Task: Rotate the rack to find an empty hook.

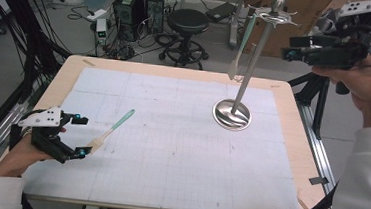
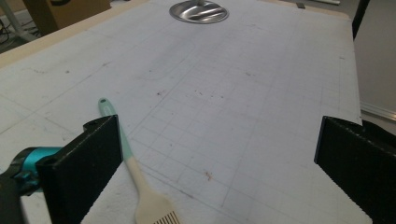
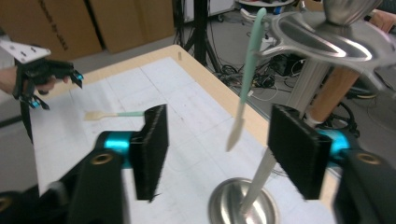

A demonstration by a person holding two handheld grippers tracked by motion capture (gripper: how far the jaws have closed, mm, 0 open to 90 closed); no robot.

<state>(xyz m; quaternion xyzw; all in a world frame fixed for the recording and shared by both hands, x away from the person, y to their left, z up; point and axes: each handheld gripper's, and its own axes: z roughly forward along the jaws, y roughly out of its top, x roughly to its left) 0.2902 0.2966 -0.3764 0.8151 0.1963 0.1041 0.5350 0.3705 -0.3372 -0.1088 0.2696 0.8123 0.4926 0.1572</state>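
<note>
A steel stand rises from its round base (image 1: 232, 114) on the far right part of the white gridded mat (image 1: 180, 149). From a hook at its top hangs a mint-handled spatula (image 1: 241, 46), blade down. A mint-handled brush (image 1: 113, 129) lies flat on the mat at the left. My left gripper (image 1: 81, 136) stands open just left of the bristles, which show between its jaws in the left gripper view, brush (image 2: 140, 186). My right gripper (image 1: 291, 47) is open in the air, right of the stand's top. The right gripper view has the spatula (image 3: 245, 93) beyond its jaws, untouched.
The wooden table's edge (image 1: 298, 138) frames the mat. Behind the table stand a black stool (image 1: 187, 27), computer towers (image 1: 136, 8) and cardboard boxes (image 1: 306, 13). A black tripod (image 1: 319, 95) is off the right edge. Cables hang at the left.
</note>
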